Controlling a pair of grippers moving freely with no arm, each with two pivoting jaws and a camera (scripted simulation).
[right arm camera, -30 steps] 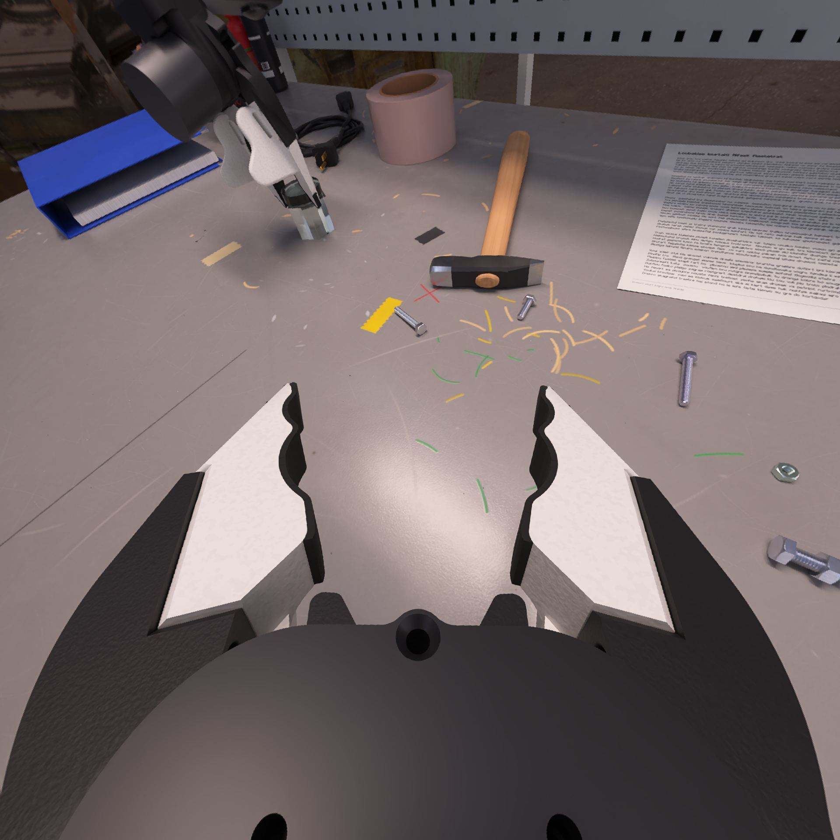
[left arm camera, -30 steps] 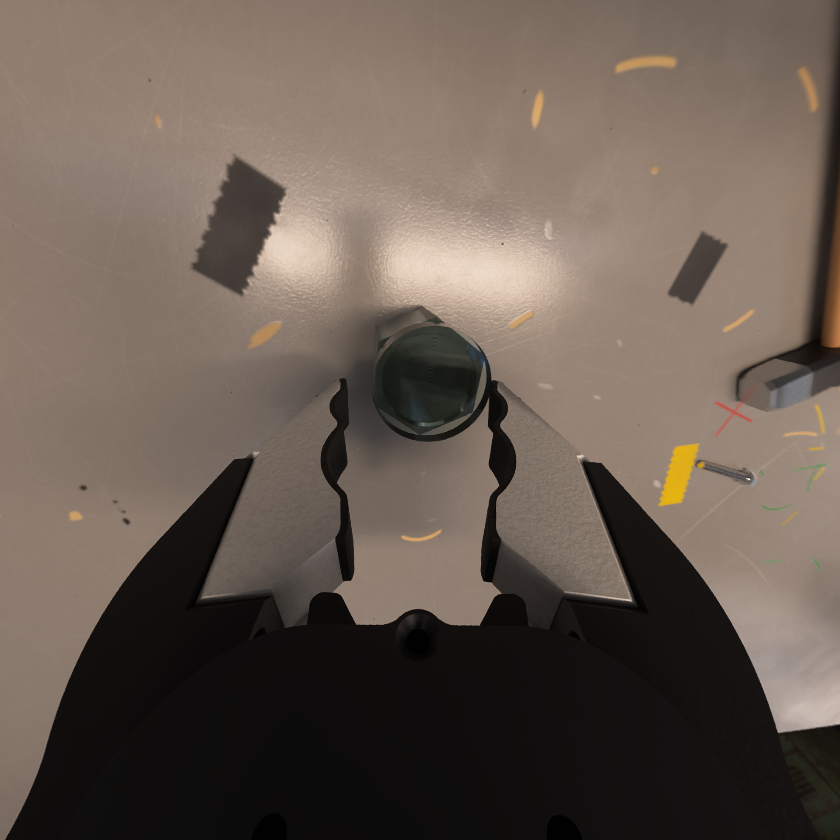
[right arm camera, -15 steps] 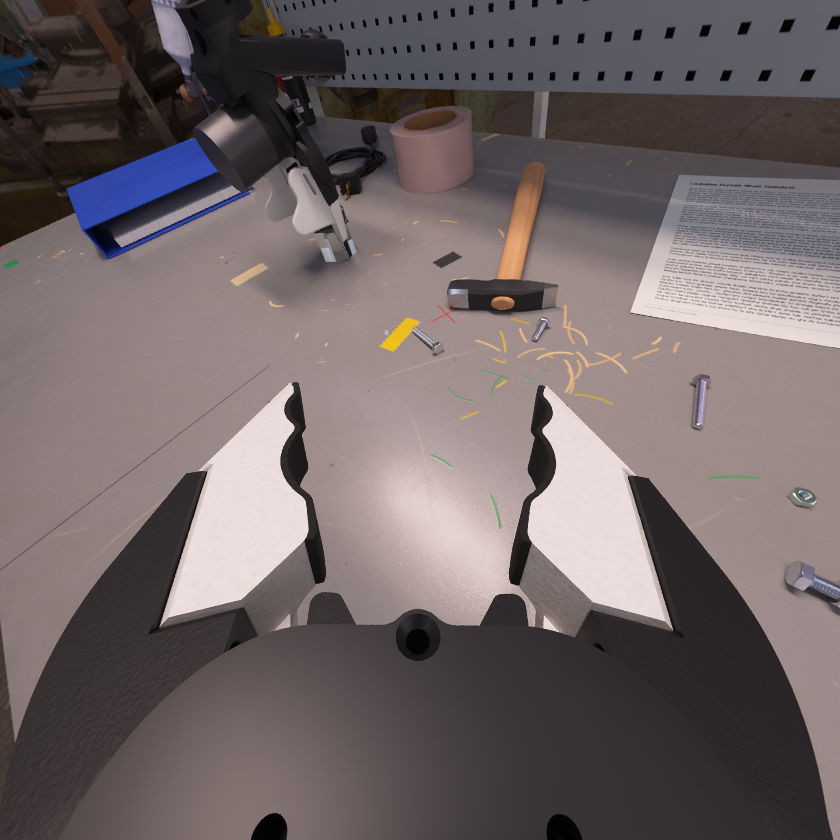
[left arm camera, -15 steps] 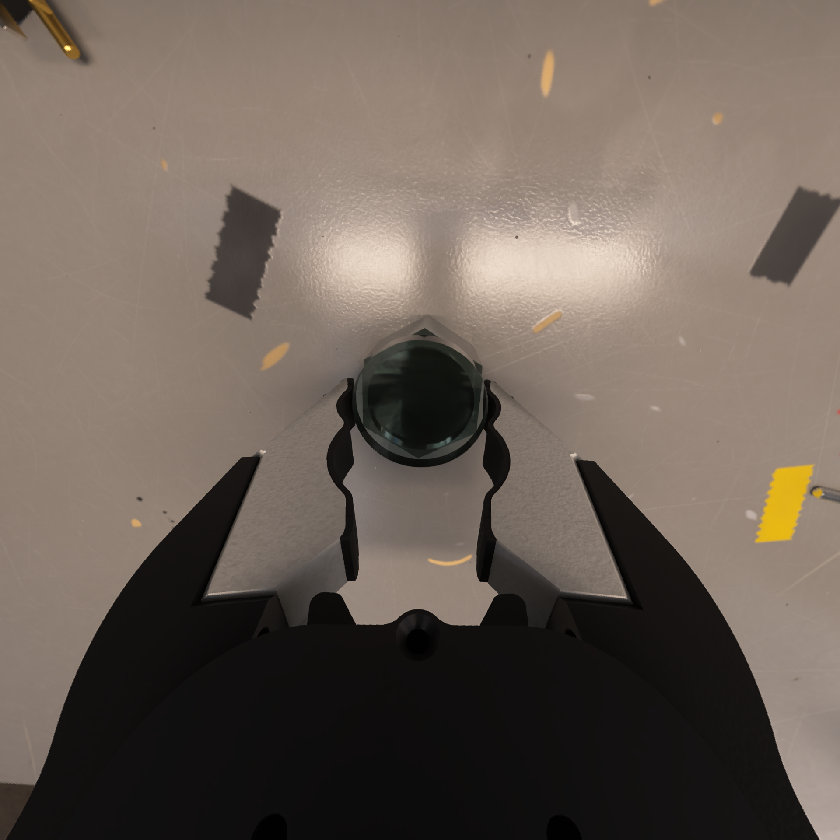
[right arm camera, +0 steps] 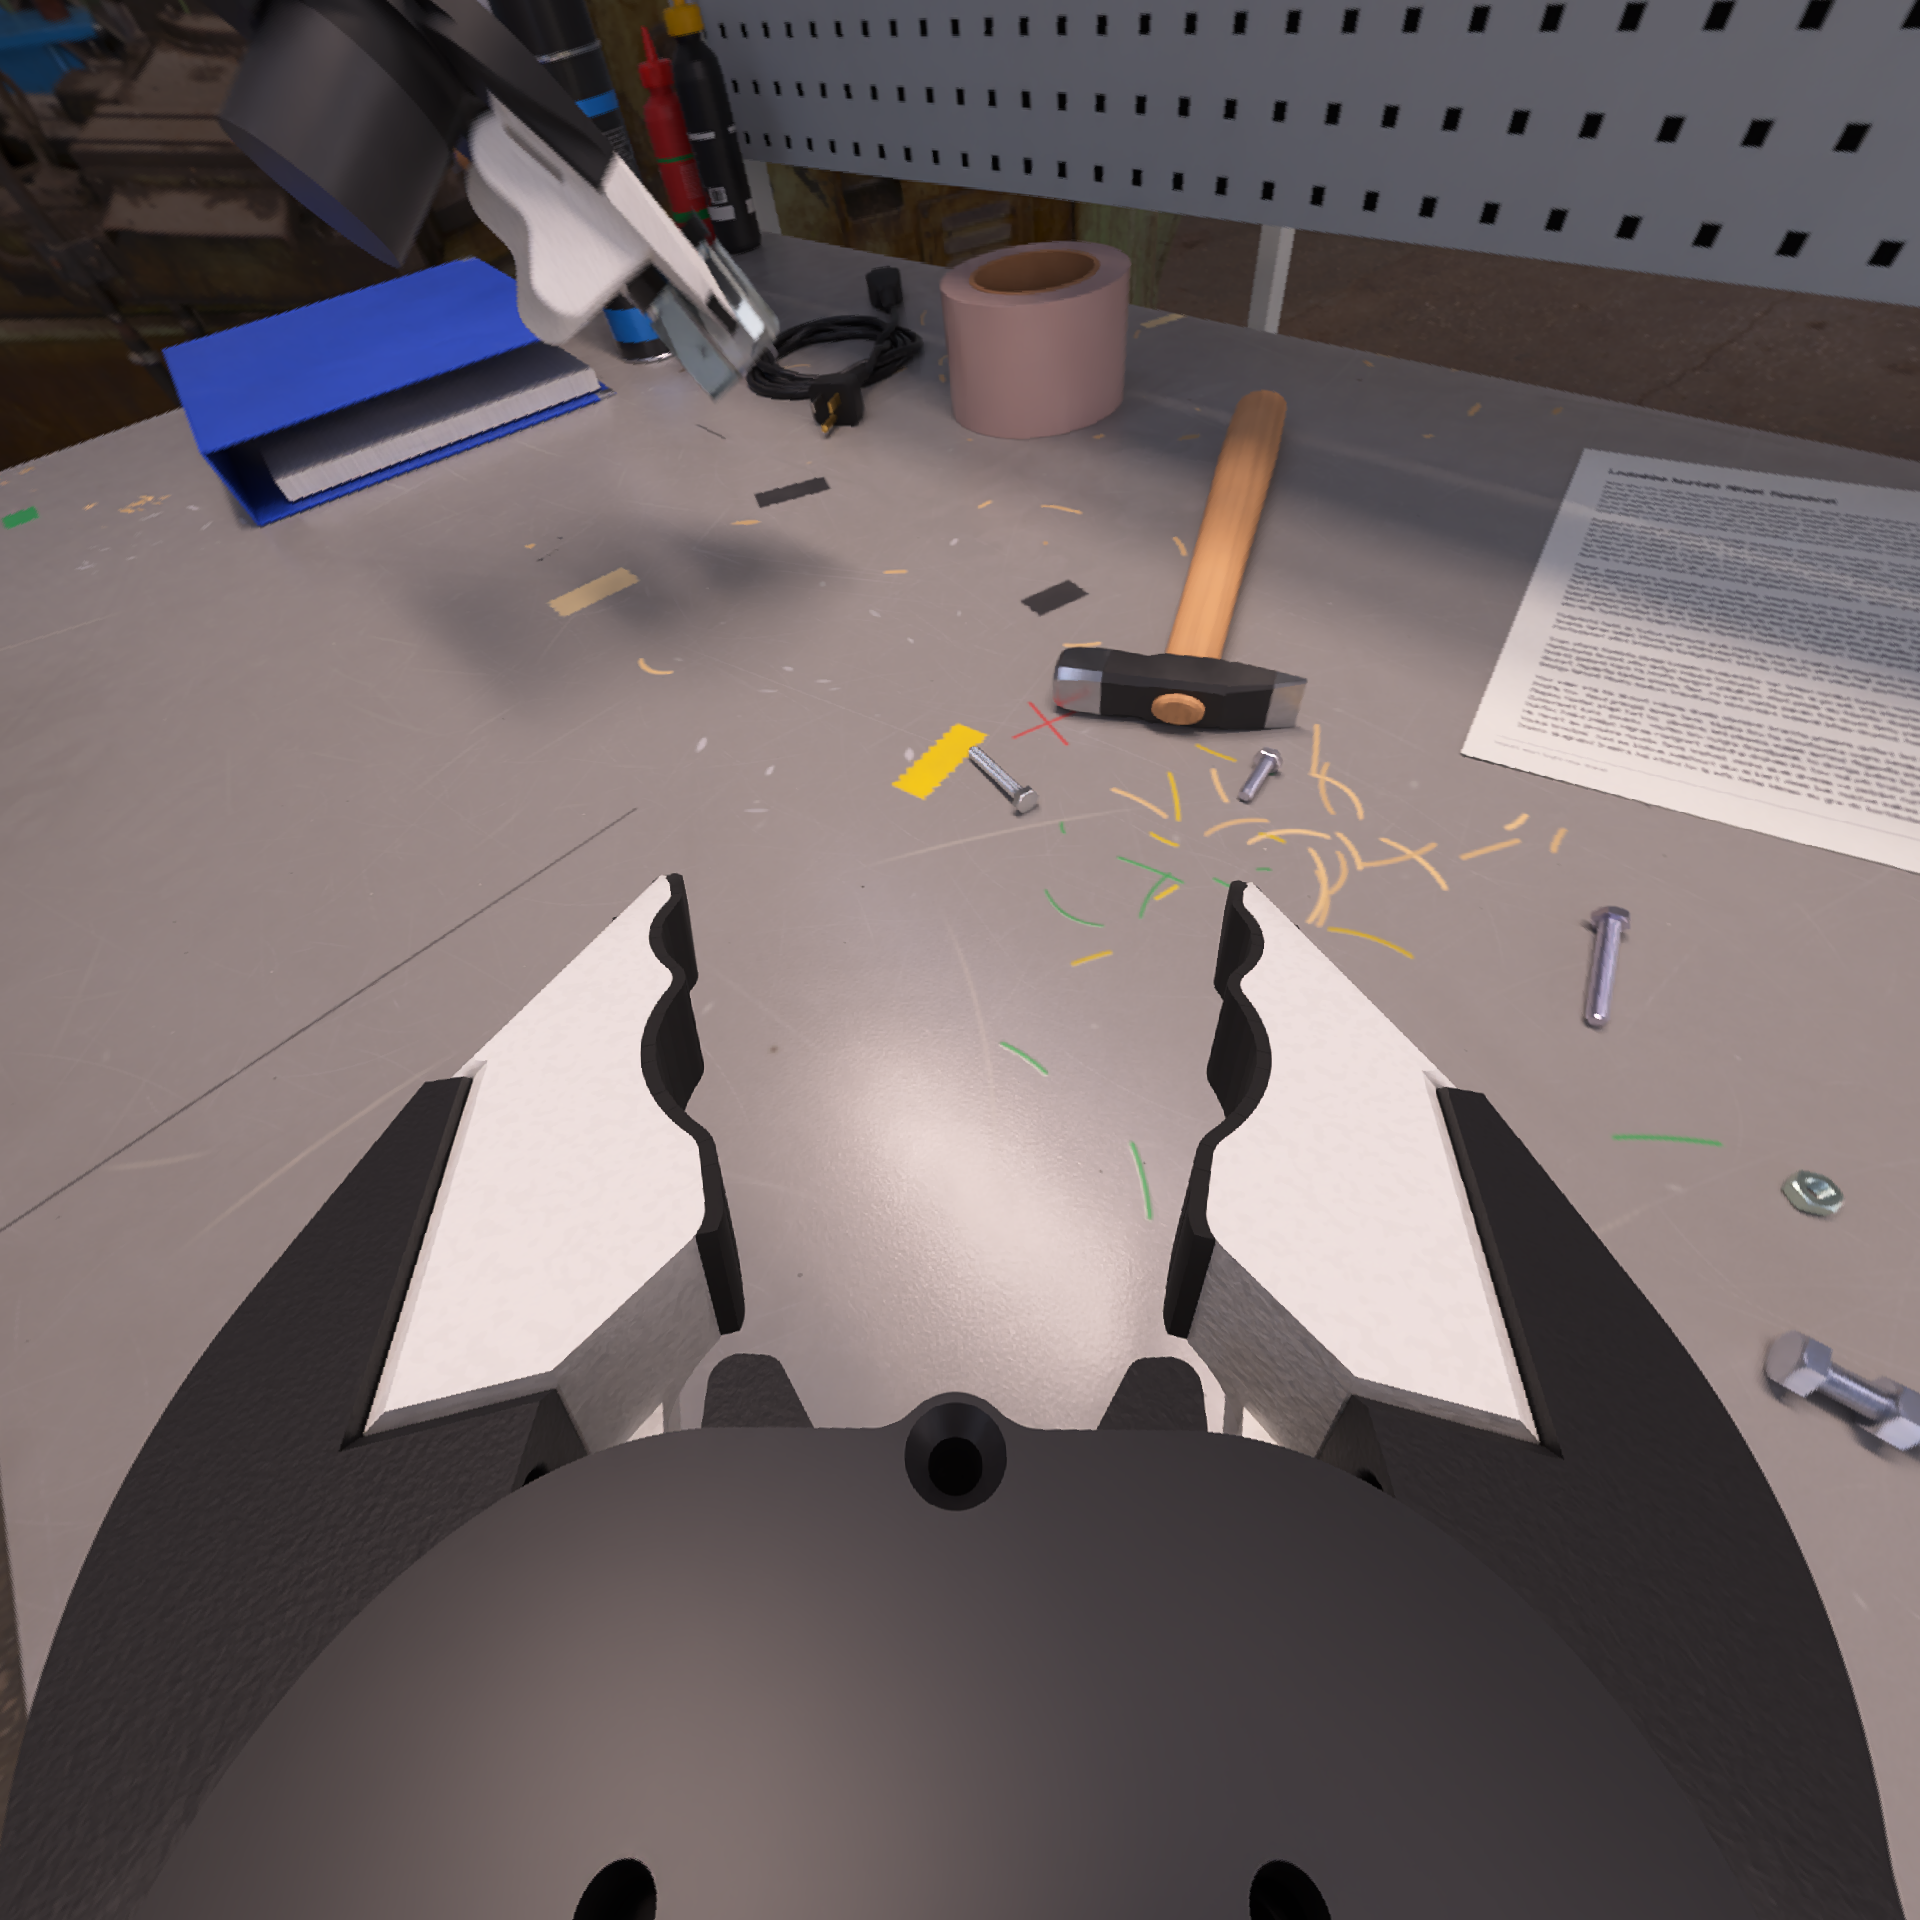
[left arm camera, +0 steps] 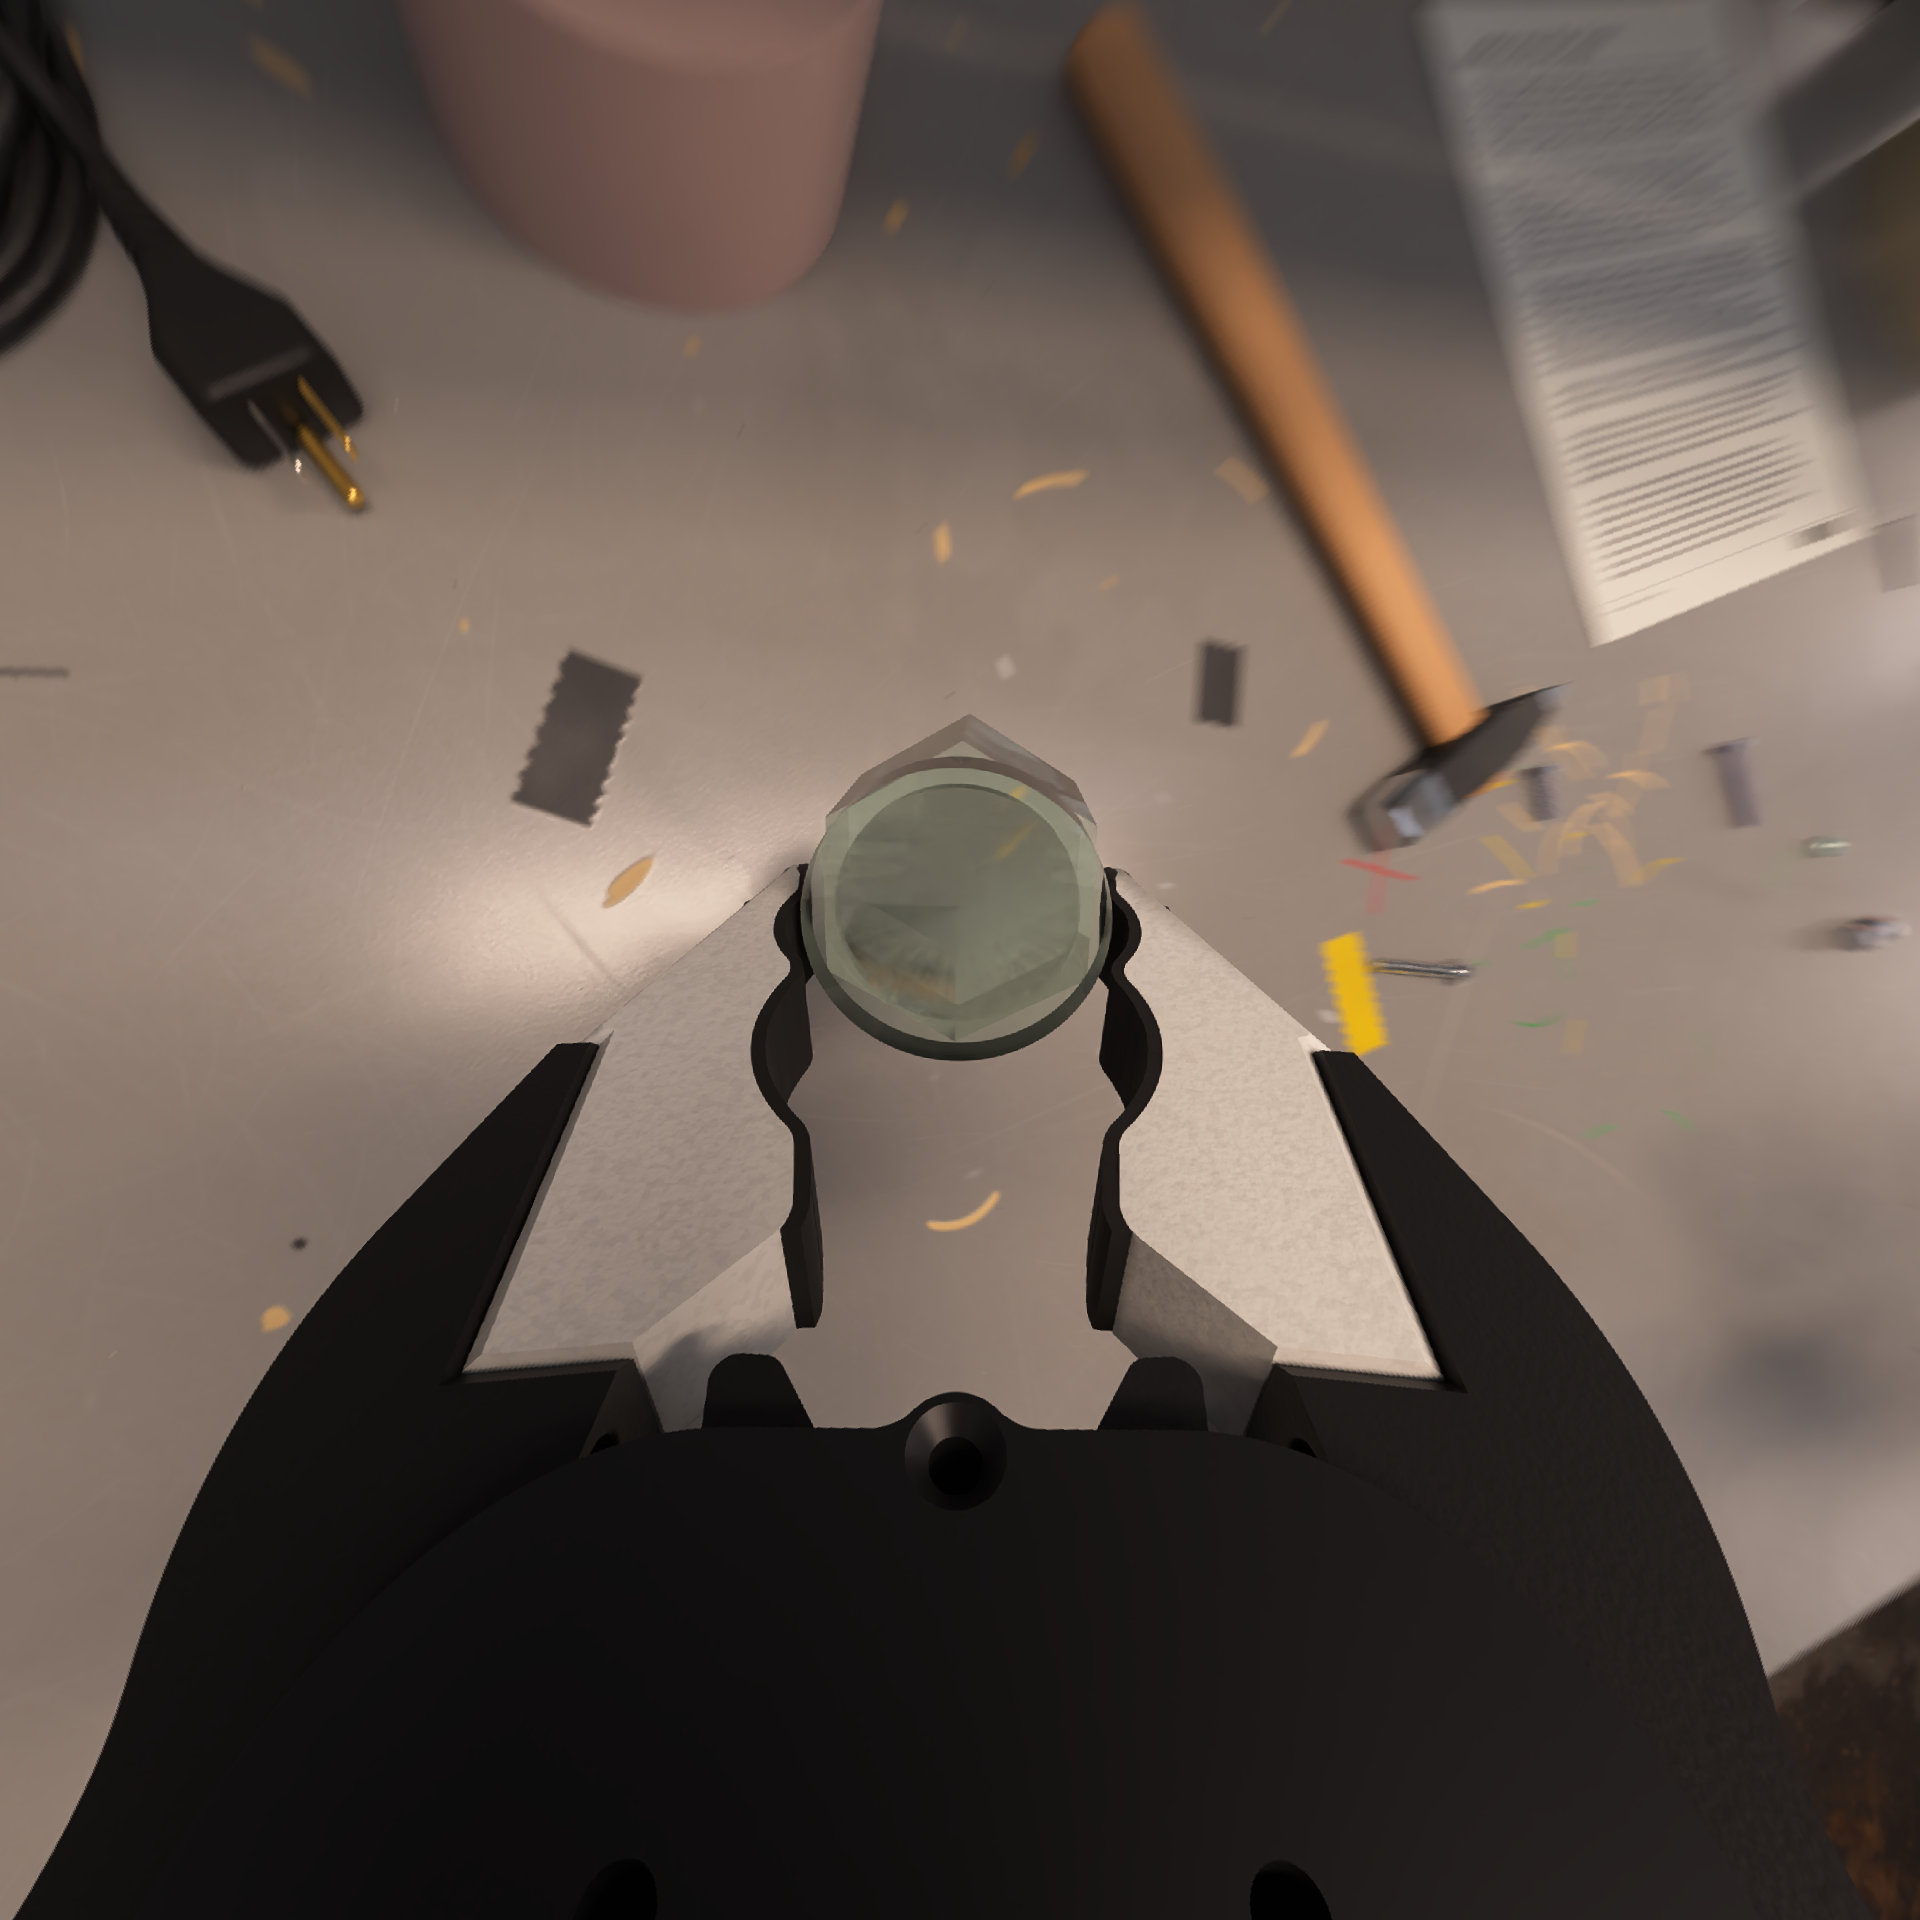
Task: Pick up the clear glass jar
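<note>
The clear glass jar, hexagonal with a round greenish top, sits between the tips of my left gripper, which is shut on it. In the right wrist view the left gripper holds the jar tilted, well above the grey bench, with its shadow on the bench below. My right gripper is open and empty, low over the near part of the bench.
A hammer lies mid-bench beside a pink tape roll, a black cable with plug and a blue binder. A printed sheet lies at right. Bolts, a nut and shavings are scattered. A pegboard stands behind.
My left gripper closed on the jar and lifted it off the bench, up and back toward the cable. The right gripper stayed open, its view tilting slightly.
</note>
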